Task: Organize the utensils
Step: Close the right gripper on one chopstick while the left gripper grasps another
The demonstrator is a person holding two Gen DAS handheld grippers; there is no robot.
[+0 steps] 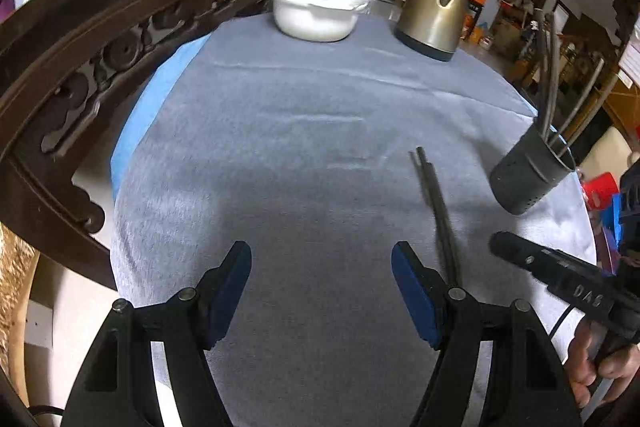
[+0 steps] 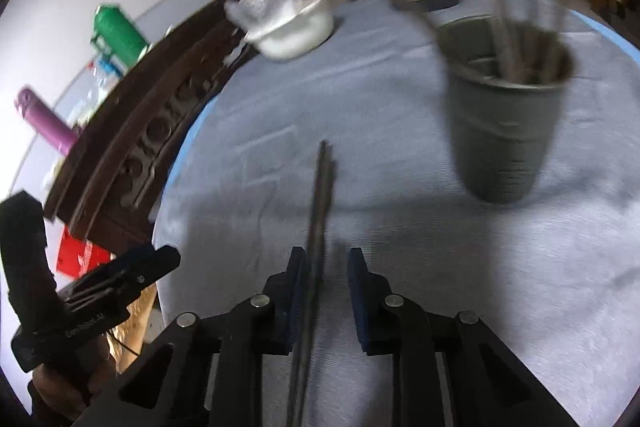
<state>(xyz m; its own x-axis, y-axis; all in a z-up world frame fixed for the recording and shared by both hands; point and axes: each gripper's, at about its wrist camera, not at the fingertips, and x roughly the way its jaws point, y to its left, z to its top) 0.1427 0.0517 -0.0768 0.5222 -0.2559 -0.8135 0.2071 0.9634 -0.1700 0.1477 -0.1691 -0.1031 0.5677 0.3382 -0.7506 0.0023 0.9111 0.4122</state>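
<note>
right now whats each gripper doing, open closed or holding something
Left gripper: open, holding nothing, above the cloth.
Right gripper: open, its jaws either side of the chopsticks, with a gap on one side, so not clamped on them.

Daylit fisheye views, right blurred
</note>
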